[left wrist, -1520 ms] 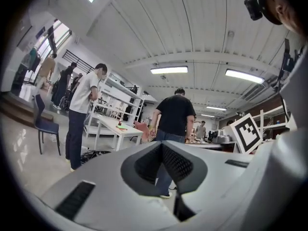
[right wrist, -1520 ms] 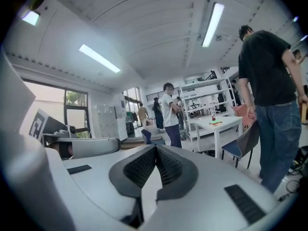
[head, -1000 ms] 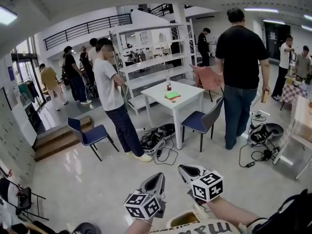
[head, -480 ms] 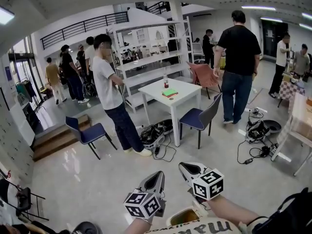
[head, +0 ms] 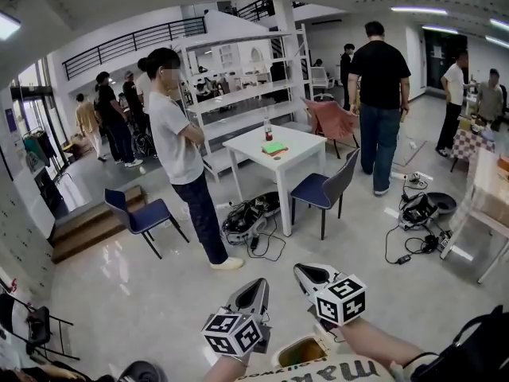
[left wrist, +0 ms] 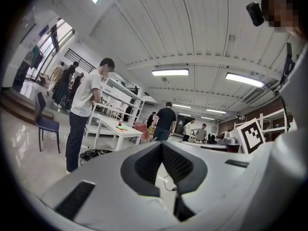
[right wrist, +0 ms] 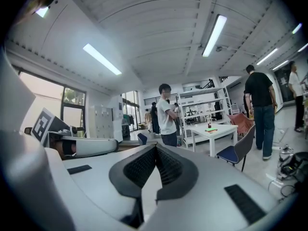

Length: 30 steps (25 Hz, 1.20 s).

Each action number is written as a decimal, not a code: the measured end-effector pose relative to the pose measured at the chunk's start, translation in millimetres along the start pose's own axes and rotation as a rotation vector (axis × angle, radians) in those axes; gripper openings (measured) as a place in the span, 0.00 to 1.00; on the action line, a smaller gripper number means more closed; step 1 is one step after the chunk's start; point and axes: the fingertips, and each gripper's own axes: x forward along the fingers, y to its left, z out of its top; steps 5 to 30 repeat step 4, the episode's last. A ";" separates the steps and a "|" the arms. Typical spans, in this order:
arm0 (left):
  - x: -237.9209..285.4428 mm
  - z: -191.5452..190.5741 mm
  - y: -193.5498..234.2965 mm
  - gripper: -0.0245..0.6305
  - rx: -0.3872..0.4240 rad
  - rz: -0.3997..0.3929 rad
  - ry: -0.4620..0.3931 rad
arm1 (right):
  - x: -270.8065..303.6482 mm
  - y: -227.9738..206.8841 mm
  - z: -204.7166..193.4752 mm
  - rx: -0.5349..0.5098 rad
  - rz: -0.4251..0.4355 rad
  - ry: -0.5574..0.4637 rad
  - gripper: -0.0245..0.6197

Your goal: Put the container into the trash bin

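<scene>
Both grippers are held low and close to the body in the head view, pointing out over the floor. The left gripper has its jaws closed tip to tip with nothing between them, as the left gripper view also shows. The right gripper is likewise shut and empty. Some way ahead stands a white table with a small bottle and a flat green thing on it. I cannot pick out a trash bin.
A person in a white shirt stands left of the table, and one in black behind it. A blue chair, a grey chair, bags and cables, a shelf unit and steps surround it.
Neither gripper has moved. The person in black has walked farther away toward the back. The person in white has shifted a step to the left.
</scene>
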 end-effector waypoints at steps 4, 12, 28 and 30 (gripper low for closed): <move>-1.7 -1.7 -1.2 0.02 -0.001 -0.002 0.000 | -2.2 -0.4 -2.3 0.006 -0.007 0.001 0.04; -1.7 -1.7 -1.2 0.02 -0.001 -0.002 0.000 | -2.2 -0.4 -2.3 0.006 -0.007 0.001 0.04; -1.7 -1.7 -1.2 0.02 -0.001 -0.002 0.000 | -2.2 -0.4 -2.3 0.006 -0.007 0.001 0.04; -1.7 -1.7 -1.2 0.02 -0.001 -0.002 0.000 | -2.2 -0.4 -2.3 0.006 -0.007 0.001 0.04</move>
